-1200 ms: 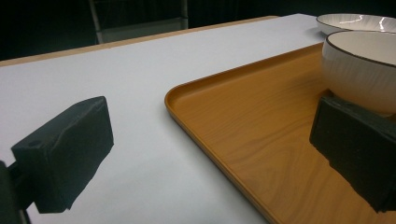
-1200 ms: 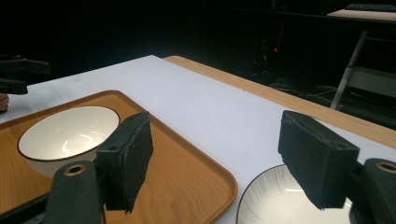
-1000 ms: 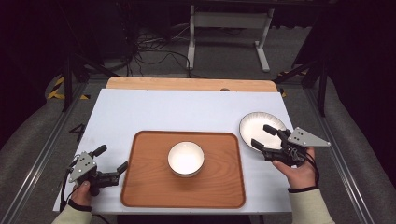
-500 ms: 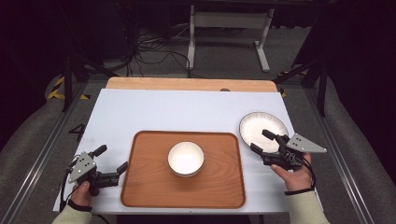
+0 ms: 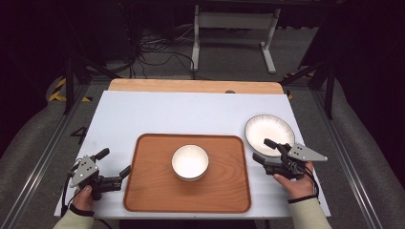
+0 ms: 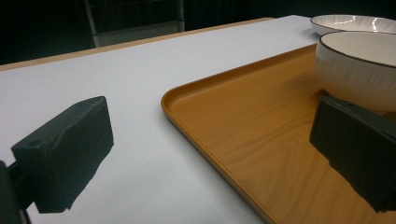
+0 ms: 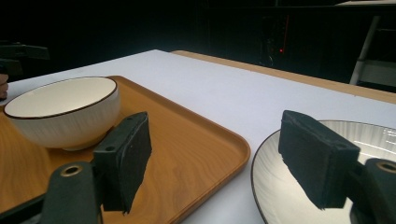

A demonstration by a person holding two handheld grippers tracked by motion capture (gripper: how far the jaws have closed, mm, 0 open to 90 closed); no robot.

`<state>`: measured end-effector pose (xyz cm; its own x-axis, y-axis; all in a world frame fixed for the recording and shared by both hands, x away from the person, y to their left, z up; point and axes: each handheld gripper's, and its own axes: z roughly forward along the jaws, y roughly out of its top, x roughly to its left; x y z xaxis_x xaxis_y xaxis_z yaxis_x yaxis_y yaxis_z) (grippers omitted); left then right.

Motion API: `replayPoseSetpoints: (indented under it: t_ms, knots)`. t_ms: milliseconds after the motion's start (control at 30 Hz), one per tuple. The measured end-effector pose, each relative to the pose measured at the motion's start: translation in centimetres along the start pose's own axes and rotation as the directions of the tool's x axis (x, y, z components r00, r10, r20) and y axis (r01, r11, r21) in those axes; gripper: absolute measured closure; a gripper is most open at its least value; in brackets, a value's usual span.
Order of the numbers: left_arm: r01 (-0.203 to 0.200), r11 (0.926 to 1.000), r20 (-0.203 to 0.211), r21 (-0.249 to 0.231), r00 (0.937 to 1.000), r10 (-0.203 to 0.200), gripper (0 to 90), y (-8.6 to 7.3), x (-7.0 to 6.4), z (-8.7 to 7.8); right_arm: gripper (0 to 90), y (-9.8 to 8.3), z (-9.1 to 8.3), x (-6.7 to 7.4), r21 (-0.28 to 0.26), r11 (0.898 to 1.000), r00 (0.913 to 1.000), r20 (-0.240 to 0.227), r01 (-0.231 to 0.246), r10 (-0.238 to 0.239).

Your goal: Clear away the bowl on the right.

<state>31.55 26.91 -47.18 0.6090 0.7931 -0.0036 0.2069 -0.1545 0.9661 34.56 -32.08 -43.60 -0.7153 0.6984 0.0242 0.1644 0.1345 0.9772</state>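
The white worktop (image 5: 191,112) carries one wooden tray (image 5: 148,191), one white bowl (image 5: 190,162) and one white plate (image 5: 269,129). The bowl stands upright near the middle of the tray. The plate lies flat on the worktop, just beside the tray's far right corner (a narrow strip of worktop separates plate rim and tray edge in the right gripper view). A wooden strip (image 5: 191,86) borders the worktop's far edge; beyond it, cables and a metal stand (image 5: 234,28) occupy the dark floor.

Count: one tray, one bowl, one plate, two claws.

The right claw (image 5: 265,150) sits low at the near edge of the plate, to the right of the tray, held in the person's right hand (image 5: 296,183). Its jaws stand wide apart and grip nothing. In the right gripper view, one jaw lies in front of the tray and the other in front of the plate's near rim; whether that jaw touches the rim cannot be determined.

The left claw (image 5: 113,163) rests at the tray's left edge, held in the left hand (image 5: 85,198). Its jaws are likewise wide apart and empty, one over bare worktop, the other over the tray, with the tray's corner between them.
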Motion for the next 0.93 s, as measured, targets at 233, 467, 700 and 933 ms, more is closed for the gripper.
replayPoseSetpoints:
  t_ms: [233, 467, 700, 933]
  knots:
    - [-0.001, 1.0000, -0.002, 0.001, 1.0000, 0.001, 0.3, 0.0, 0.0, 0.0, 26.1, -1.1, 0.0, 0.3, -0.034, 0.999, 0.9998, -0.004, -0.022, 0.022]
    - [0.000, 1.0000, -0.002, 0.001, 1.0000, 0.000, 0.3, 0.0, 0.0, 0.0, 20.8, -2.0, 0.2, 0.1, -0.004, 0.999, 0.9986, 0.000, -0.053, 0.053]
    - [0.000, 1.0000, -0.001, 0.001, 1.0000, 0.000, 0.3, 0.0, 0.0, 0.0, 11.0, -2.2, -0.1, 0.0, -0.029, 0.997, 0.9978, 0.002, -0.066, 0.066]
    - [0.009, 1.0000, 0.001, -0.002, 1.0000, -0.009, 0.3, 0.0, 0.0, 0.1, 10.0, -2.2, -0.1, 0.0, -0.032, 0.998, 0.9981, 0.004, -0.062, 0.062]
